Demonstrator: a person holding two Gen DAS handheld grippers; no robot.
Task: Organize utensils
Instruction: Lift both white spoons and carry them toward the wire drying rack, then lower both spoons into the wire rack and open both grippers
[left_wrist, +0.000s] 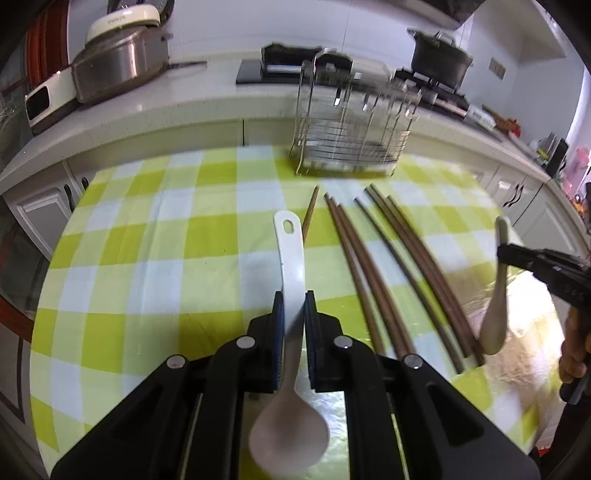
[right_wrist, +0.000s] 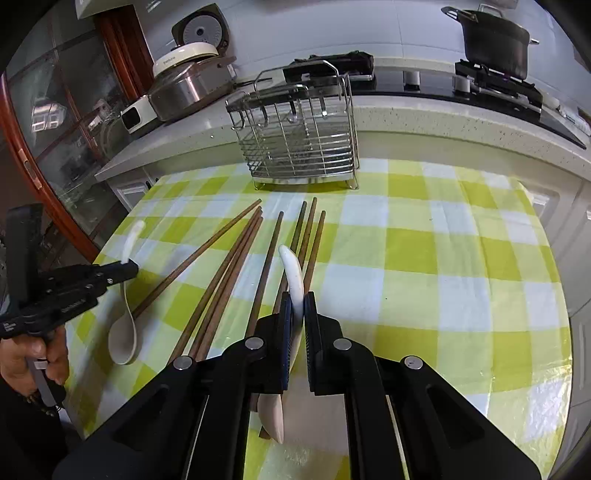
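My left gripper (left_wrist: 294, 306) is shut on a white spoon (left_wrist: 290, 251) by its handle, bowl toward the camera, above the table. It also shows in the right wrist view (right_wrist: 123, 271), with its spoon (right_wrist: 123, 332). My right gripper (right_wrist: 297, 306) is shut on a second white spoon (right_wrist: 293, 273), held edge-on over the chopsticks; in the left wrist view this gripper (left_wrist: 506, 254) holds its spoon (left_wrist: 495, 317) tilted. Several brown chopsticks (left_wrist: 388, 266) (right_wrist: 236, 266) lie on the checked tablecloth. A wire utensil rack (left_wrist: 351, 122) (right_wrist: 299, 136) stands at the table's far edge.
The green-and-white checked table (right_wrist: 424, 277) is backed by a white counter (right_wrist: 443, 114) with a rice cooker (right_wrist: 192, 81), a stove and a black pot (right_wrist: 495, 37). A glass cabinet (right_wrist: 48, 122) stands at left.
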